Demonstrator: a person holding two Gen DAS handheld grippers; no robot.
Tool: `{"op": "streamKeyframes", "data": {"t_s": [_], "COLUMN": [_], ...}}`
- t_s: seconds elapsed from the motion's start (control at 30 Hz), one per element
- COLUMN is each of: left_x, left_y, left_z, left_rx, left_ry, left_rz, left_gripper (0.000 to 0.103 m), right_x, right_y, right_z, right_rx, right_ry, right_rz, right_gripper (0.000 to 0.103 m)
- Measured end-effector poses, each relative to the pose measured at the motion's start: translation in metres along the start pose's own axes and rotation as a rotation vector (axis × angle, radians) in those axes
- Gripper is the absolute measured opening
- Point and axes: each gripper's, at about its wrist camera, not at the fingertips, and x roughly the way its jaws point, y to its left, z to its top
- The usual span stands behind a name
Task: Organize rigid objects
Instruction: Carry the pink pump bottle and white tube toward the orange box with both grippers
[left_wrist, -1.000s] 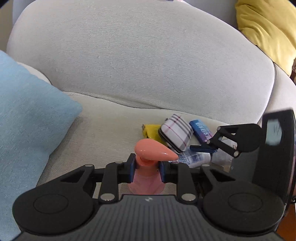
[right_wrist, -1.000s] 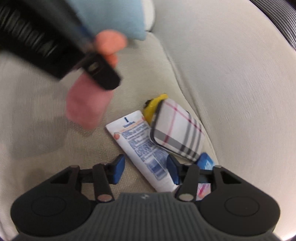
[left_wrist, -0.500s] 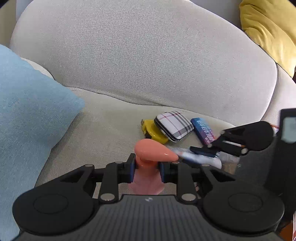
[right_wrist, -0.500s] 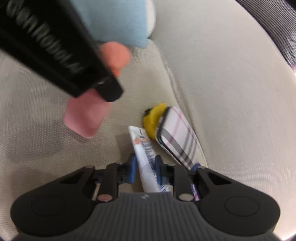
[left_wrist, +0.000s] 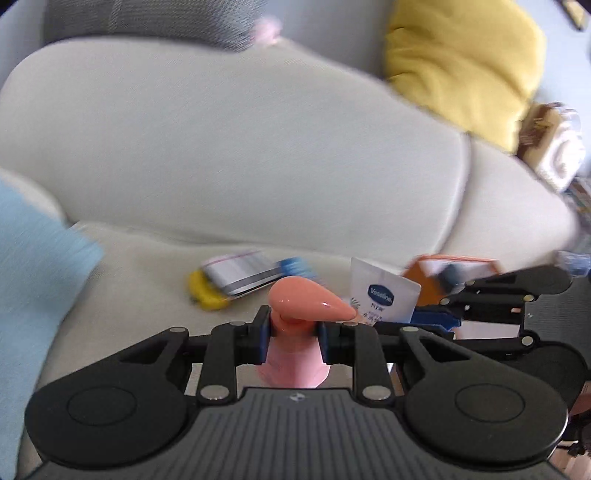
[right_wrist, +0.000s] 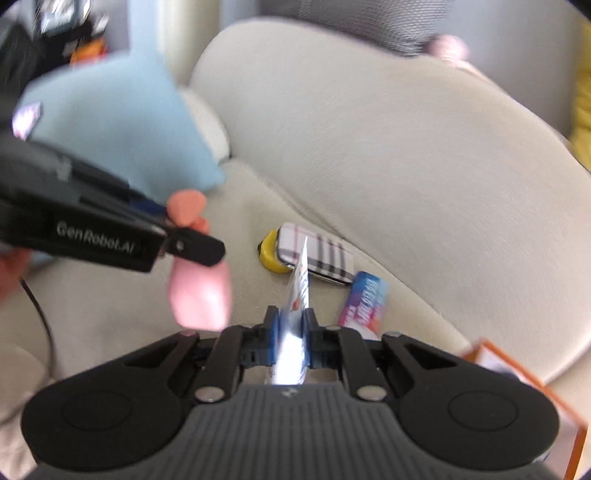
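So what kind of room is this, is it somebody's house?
Probably a living room at home. There's a big pale sofa with a yellow cushion and a light blue cushion, and small toiletries lie on the seat.

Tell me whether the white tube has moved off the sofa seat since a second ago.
Yes. The white tube, then lying flat beside the plaid case, now stands on edge above the case, clamped in the right claw.

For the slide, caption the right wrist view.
Right gripper clamps a white tube above the sofa seat; left gripper holds a pink bottle.
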Motion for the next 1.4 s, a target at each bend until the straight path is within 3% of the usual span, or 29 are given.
{"op": "streamKeyframes", "data": {"t_s": [0.17, 0.33, 0.53, 0.73, 0.87, 1.13, 1.4], "left_x": [-0.014, -0.012, 0.035, 0.090, 0.119, 0.139, 0.147], "left_y": [-0.057, -0.114, -0.175, -0.206, -0.214, -0.216, -0.215], "left_z": [0.017, 0.029, 0.026, 0.007, 0.001, 0.001, -0.001], "left_rx": [0.073, 0.142, 0.219, 0.278, 0.294, 0.304, 0.297], "left_ry": [-0.049, -0.066, 0.002, 0.104, 0.156, 0.184, 0.199], "left_rz": [-0.107, -0.200, -0.257, -0.239, -0.226, -0.211, -0.203], "left_gripper": [0.029, 0.029, 0.029, 0.029, 0.029, 0.029, 0.029], "right_x": [-0.073, -0.139, -0.167, -0.140, -0.095, -0.032, -0.011], "right_y": [-0.042, -0.082, -0.129, -0.178, -0.209, -0.248, -0.257], "right_z": [-0.024, -0.056, -0.105, -0.146, -0.137, -0.133, -0.143], "right_rx": [0.170, 0.298, 0.413, 0.509, 0.488, 0.446, 0.436], "right_ry": [-0.078, -0.145, -0.105, -0.054, -0.036, 0.022, 0.033], "right_rz": [0.004, -0.066, -0.192, -0.232, -0.278, -0.311, -0.293], "right_gripper": [0.012, 0.012, 0.013, 0.014, 0.015, 0.016, 0.016]}}
